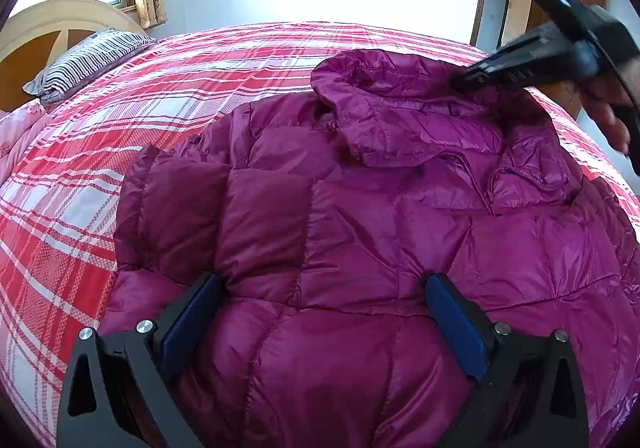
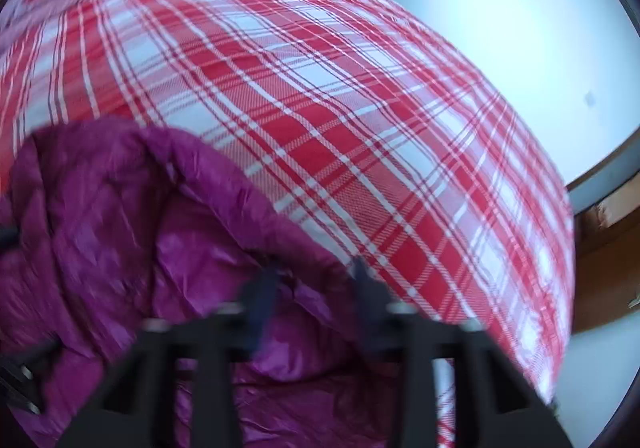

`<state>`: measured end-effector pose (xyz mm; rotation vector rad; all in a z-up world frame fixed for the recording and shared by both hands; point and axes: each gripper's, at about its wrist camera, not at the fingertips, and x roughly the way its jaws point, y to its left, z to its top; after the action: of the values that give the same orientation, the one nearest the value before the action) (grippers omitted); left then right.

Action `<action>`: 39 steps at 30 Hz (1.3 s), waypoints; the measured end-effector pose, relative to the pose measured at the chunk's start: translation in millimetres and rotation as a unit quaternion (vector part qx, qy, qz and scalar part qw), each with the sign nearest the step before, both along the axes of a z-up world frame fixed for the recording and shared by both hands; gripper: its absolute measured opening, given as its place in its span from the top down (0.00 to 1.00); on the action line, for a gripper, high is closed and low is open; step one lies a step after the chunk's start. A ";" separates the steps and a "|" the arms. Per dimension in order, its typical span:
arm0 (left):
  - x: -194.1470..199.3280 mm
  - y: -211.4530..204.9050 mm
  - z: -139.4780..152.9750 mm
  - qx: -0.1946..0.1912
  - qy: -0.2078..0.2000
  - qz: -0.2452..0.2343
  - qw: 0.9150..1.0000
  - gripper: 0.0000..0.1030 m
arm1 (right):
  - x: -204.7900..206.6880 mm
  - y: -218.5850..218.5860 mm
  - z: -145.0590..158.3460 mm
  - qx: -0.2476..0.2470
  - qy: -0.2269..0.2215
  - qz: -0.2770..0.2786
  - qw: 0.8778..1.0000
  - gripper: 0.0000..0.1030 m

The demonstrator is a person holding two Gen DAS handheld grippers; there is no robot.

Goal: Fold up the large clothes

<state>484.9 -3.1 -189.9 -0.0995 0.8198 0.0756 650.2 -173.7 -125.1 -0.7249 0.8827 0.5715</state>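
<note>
While jacket (image 1: 360, 228) covers bed (image 1: 120, 96) | left claw (image 1: 324, 288) wide | right claw (image 2: 316, 280) grips hood (image 1: 400, 108)

The quilted jacket (image 1: 360, 232) under my fingers (image 1: 192, 312) is shiny, slippery-looking magenta cloth, puffy and creased. Around the jacket, the plaid bedspread (image 1: 80, 168) is matt woven cotton-like cloth. My fingers are matt black plastic with blue pads and bright metal bolts.
</note>
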 end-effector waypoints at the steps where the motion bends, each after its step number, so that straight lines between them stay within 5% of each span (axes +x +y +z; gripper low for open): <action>1: 0.0 0.0 0.0 0.000 0.000 0.000 1.000 0.01 | -4.9 -2.2 -0.4 0.000 0.000 0.004 1.000 0.83; 19: -4.1 5.4 4.7 -0.011 -0.009 0.001 1.000 0.01 | -66.4 -21.0 -59.2 0.042 -0.127 -0.059 0.989 0.88; 26: 7.5 34.7 94.8 -0.018 -0.088 0.017 0.996 0.01 | -66.2 -22.1 -62.7 0.047 -0.144 -0.063 0.986 0.88; 29: 48.8 31.2 118.4 0.041 -0.103 0.022 0.994 0.01 | -66.6 -23.4 -61.7 0.055 -0.146 -0.064 0.986 0.88; 34: 112.8 25.9 96.0 0.092 -0.065 0.045 0.993 0.01 | -70.0 -22.1 -65.0 0.052 -0.152 -0.062 0.985 0.88; 39: 125.4 18.2 28.8 0.135 0.015 0.038 0.990 0.01 | -72.4 -24.6 -64.6 0.058 -0.154 -0.062 0.985 0.88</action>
<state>610.3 15.1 -161.0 0.1261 0.8286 0.2591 577.7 -198.4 -189.6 -0.6274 0.5974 0.3845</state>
